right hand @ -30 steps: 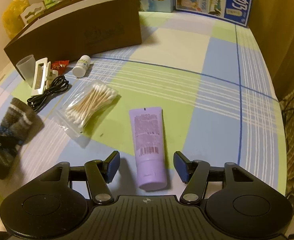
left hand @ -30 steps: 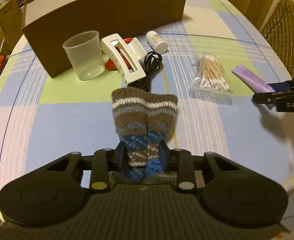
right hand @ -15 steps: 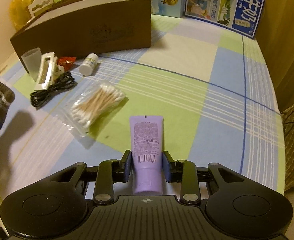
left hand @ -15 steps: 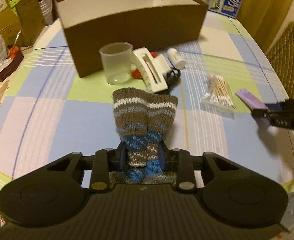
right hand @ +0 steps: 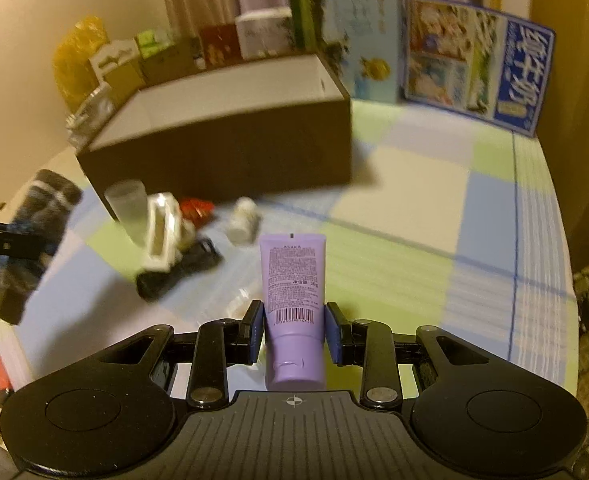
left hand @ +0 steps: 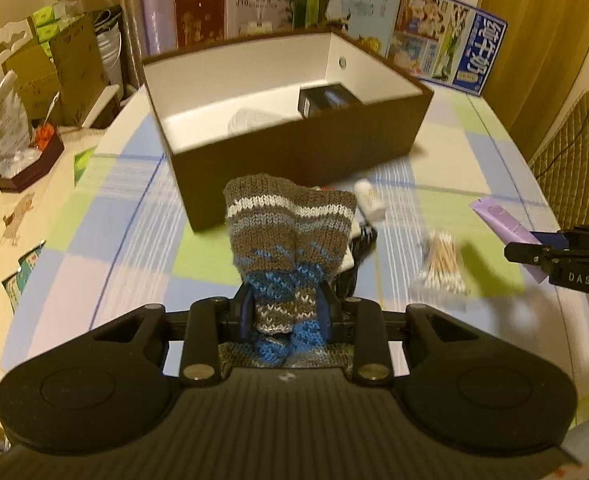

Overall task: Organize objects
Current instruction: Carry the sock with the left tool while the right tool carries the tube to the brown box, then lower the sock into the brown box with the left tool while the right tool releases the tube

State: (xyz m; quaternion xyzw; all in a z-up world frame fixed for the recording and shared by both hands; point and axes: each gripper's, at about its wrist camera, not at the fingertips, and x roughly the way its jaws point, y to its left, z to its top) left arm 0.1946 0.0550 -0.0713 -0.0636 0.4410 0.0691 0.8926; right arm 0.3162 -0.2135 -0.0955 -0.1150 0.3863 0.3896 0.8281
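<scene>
My left gripper (left hand: 285, 312) is shut on a brown, white and blue knitted sock (left hand: 290, 236), held in the air in front of the brown open box (left hand: 294, 152). The box has a white inside with a dark block (left hand: 326, 98) and a pale wrapped thing in it. My right gripper (right hand: 294, 332) is shut on a purple tube (right hand: 293, 280), lifted off the checked tablecloth (right hand: 414, 216). In the right wrist view the sock (right hand: 34, 224) hangs at far left. The tube (left hand: 506, 224) and right gripper (left hand: 534, 254) show at the right edge of the left wrist view.
In front of the box lie a clear cup (right hand: 128, 208), a white clip (right hand: 162, 236), a black cable (right hand: 178, 272), a red wrapper (right hand: 194, 208), a small white bottle (right hand: 244, 220) and a bag of cotton swabs (left hand: 442, 264). Boxes and cartons stand behind the table; a chair (left hand: 574, 152) is right.
Both grippers rose and moved toward the box, so its inside now shows. The right gripper closed on the purple tube and lifted it. The sock stayed gripped throughout.
</scene>
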